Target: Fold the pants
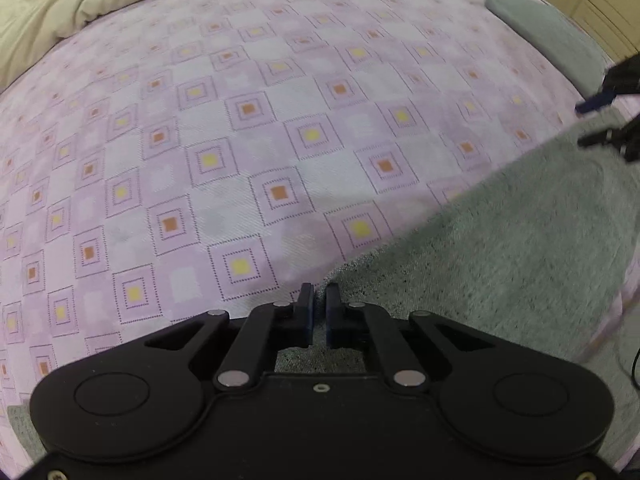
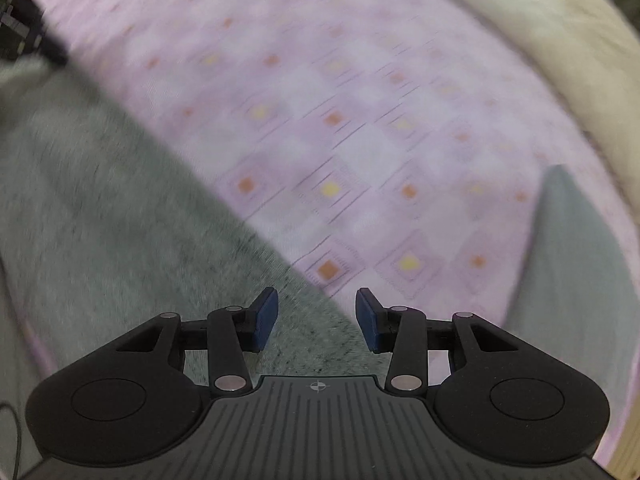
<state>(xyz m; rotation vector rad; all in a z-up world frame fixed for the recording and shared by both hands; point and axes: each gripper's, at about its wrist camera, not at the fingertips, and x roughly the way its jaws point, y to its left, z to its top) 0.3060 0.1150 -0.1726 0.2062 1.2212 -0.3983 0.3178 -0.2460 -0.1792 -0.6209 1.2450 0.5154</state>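
Grey pants [image 1: 500, 248] lie flat on the pink patterned bed sheet [image 1: 248, 128], filling the lower right of the left wrist view. My left gripper [image 1: 319, 304] is shut on the pants' edge at their near corner. In the right wrist view the pants [image 2: 120, 216] fill the left side, blurred by motion. My right gripper [image 2: 316, 312] is open and empty just over the pants' edge. It also shows at the right edge of the left wrist view [image 1: 600, 120], open.
A folded grey garment [image 1: 548, 36] lies at the far right of the bed, also in the right wrist view [image 2: 572, 264]. A cream duvet [image 1: 60, 4] is bunched along the far side. A black cable [image 1: 634, 368] hangs at the right.
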